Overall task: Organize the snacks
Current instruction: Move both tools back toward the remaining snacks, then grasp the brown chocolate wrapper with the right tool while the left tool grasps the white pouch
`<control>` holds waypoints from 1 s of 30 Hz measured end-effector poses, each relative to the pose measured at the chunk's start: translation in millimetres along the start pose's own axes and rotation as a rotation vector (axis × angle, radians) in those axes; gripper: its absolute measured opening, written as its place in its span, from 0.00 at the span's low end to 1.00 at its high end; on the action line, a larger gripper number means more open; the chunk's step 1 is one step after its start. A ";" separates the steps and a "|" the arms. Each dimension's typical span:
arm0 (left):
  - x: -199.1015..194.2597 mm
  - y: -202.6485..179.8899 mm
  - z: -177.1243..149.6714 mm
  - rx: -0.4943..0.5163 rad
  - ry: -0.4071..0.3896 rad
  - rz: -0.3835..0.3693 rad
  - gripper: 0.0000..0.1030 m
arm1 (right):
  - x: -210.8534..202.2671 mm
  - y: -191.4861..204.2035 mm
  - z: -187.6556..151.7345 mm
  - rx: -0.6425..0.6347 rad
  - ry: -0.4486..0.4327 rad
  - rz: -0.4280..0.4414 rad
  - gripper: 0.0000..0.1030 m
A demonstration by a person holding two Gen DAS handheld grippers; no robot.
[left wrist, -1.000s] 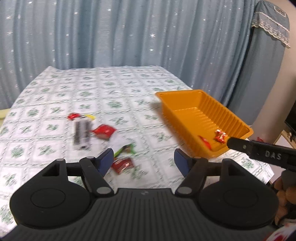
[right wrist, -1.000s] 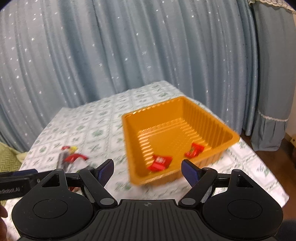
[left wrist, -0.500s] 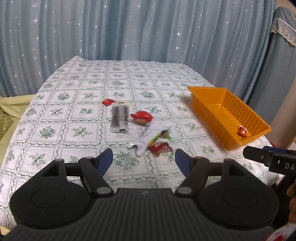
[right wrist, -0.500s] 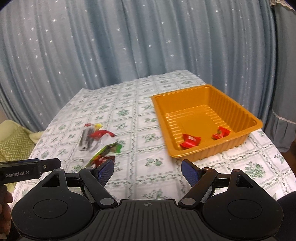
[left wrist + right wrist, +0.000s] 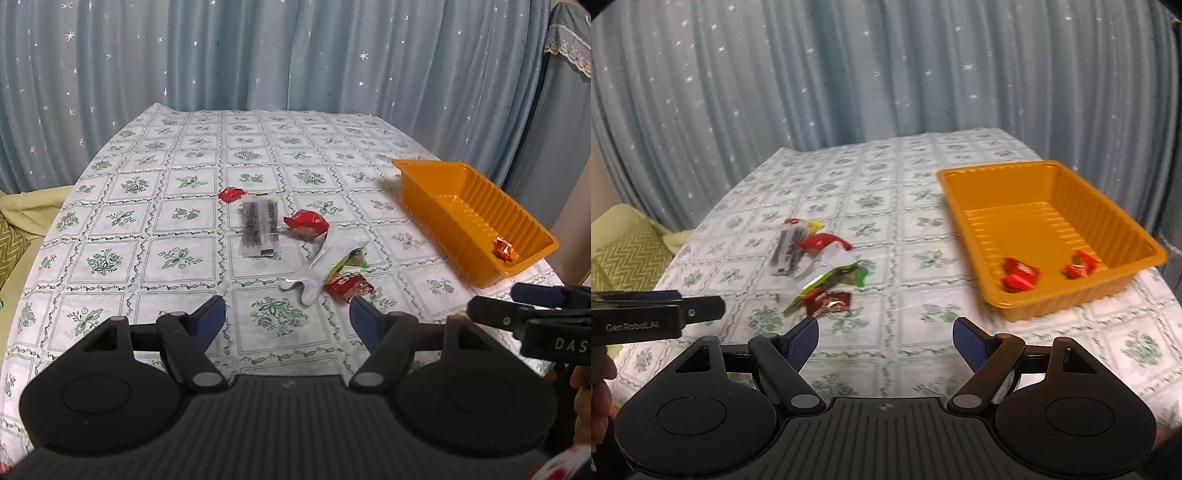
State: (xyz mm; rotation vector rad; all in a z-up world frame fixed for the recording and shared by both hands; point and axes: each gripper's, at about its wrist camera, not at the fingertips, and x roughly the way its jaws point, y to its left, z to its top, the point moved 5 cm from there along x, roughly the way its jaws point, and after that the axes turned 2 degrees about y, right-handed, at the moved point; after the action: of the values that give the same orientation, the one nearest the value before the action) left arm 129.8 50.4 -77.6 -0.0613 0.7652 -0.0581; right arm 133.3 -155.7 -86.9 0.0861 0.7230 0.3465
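Here, orange tray [image 5: 1137, 236] near tablecloth [image 5: 1145, 332] edge.

Starry curtain [image 5: 258, 55], floral tablecloth [image 5: 166, 206], cushion [image 5: 624, 254].

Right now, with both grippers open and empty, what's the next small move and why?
Probably ease the left hand-held gripper forward and down onto the dark red snack packet, the loose snack closest to it. Its jaws are open and empty, and two red snacks already lie in the orange tray, while the rest sit on the tablecloth. The right hand-held gripper is open too.
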 end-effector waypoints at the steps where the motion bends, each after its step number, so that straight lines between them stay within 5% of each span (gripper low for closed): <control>1: 1.8 2.0 0.9 0.005 0.001 0.002 0.69 | 4.2 3.6 0.4 -0.010 0.001 0.005 0.77; 16: 40.9 35.3 12.8 -0.012 0.017 0.017 0.72 | 94.3 39.3 7.3 -0.092 0.076 0.043 0.76; 30: 57.8 41.7 10.3 -0.063 0.035 -0.020 0.75 | 137.6 50.1 1.3 -0.184 0.090 0.015 0.56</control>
State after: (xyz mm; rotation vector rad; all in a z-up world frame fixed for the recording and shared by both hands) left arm 179.8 87.9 -113.2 -0.1278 0.8011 -0.0539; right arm 215.8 -61.9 -163.2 -0.0986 0.7769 0.4315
